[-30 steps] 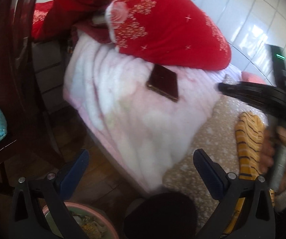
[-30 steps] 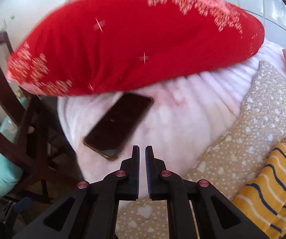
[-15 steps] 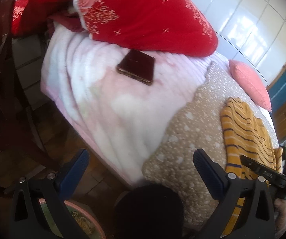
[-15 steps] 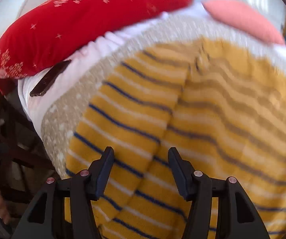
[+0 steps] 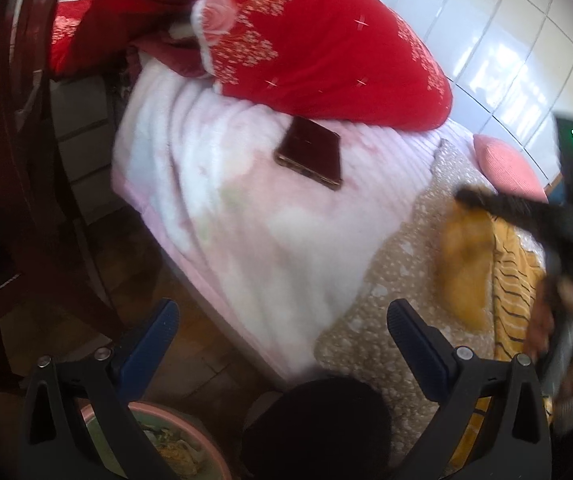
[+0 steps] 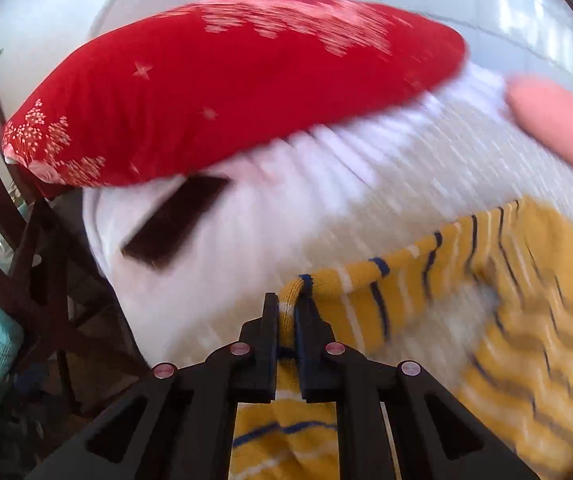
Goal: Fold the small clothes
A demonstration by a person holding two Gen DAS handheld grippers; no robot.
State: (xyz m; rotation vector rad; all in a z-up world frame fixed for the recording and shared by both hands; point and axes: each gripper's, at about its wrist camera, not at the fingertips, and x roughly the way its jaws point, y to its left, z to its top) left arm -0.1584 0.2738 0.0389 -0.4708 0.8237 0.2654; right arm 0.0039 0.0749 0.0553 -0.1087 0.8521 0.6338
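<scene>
Yellow striped sweater (image 6: 486, 320) pinched in right tongs (image 6: 286, 308), left tongs (image 5: 282, 328) spread

Bright daylight, glare on wall tiles (image 5: 498, 68), motion blur, fisheye-dark corners

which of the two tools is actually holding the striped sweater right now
The right tool: its jaws are shut on an edge of the yellow striped sweater, lifting it. The left tool is wide open with nothing between its fingers, off the bed's edge.

Place: home bedroom
Signs: bed (image 5: 246, 248) with pink blanket, red quilt (image 5: 326, 52), wooden chair (image 5: 26, 160), phone (image 5: 310, 152) on blanket
</scene>
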